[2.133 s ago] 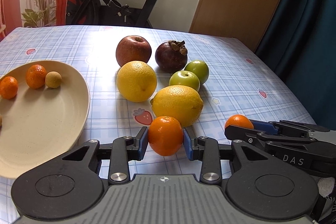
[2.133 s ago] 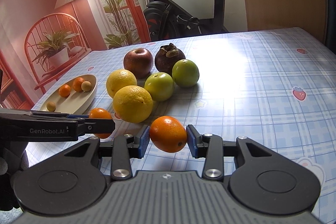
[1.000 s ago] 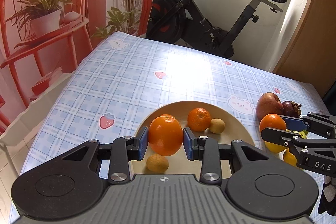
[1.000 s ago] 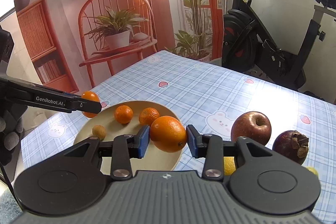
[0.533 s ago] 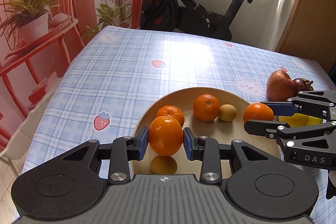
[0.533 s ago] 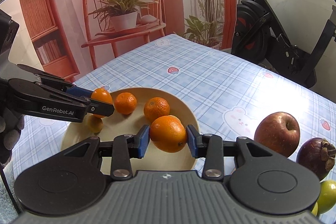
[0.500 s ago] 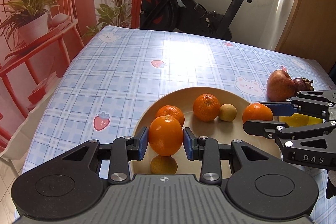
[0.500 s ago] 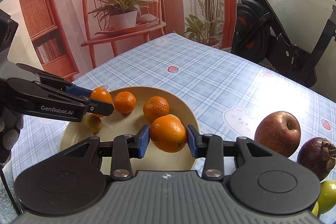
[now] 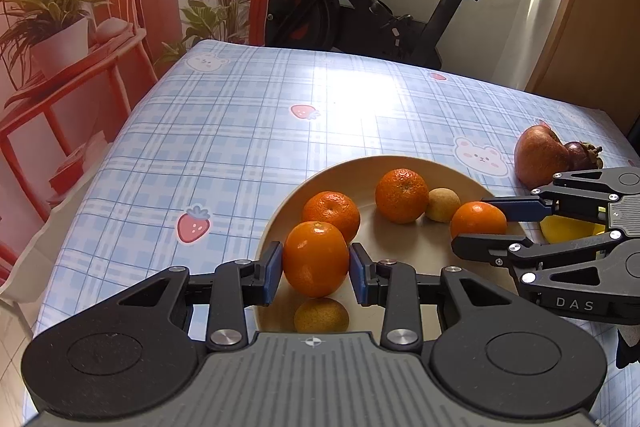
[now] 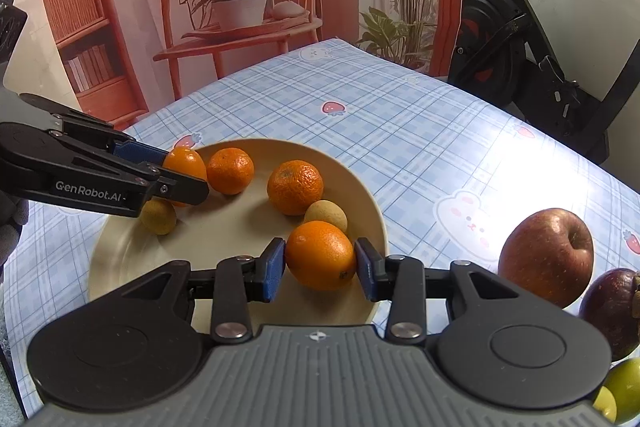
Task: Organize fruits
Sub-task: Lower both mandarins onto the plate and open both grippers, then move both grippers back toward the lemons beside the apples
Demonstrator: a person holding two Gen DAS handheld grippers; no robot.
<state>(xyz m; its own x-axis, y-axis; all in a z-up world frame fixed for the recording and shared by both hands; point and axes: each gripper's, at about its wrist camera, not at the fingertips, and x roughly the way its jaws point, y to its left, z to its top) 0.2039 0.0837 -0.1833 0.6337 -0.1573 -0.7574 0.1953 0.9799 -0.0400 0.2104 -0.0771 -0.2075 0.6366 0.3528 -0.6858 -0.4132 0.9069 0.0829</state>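
Note:
A beige plate (image 9: 412, 255) (image 10: 120, 259) on the checked tablecloth holds two small oranges (image 9: 401, 195) (image 9: 331, 211) and two small tan fruits (image 9: 442, 204) (image 9: 321, 315). My left gripper (image 9: 316, 265) is shut on an orange (image 9: 316, 259) low over the plate's near left part. My right gripper (image 10: 320, 263) is shut on another orange (image 10: 320, 255) low over the plate's right part; it shows in the left wrist view (image 9: 478, 221).
A red apple (image 10: 546, 257), a dark mangosteen (image 10: 614, 311) and green fruit (image 10: 624, 387) lie on the table right of the plate. A yellow fruit (image 9: 568, 231) shows behind the right gripper. An exercise bike and a red chair stand beyond the table.
Both grippers have carried their oranges from the fruit pile over to the plate. In the last half second both have sunk slightly closer to the plate.

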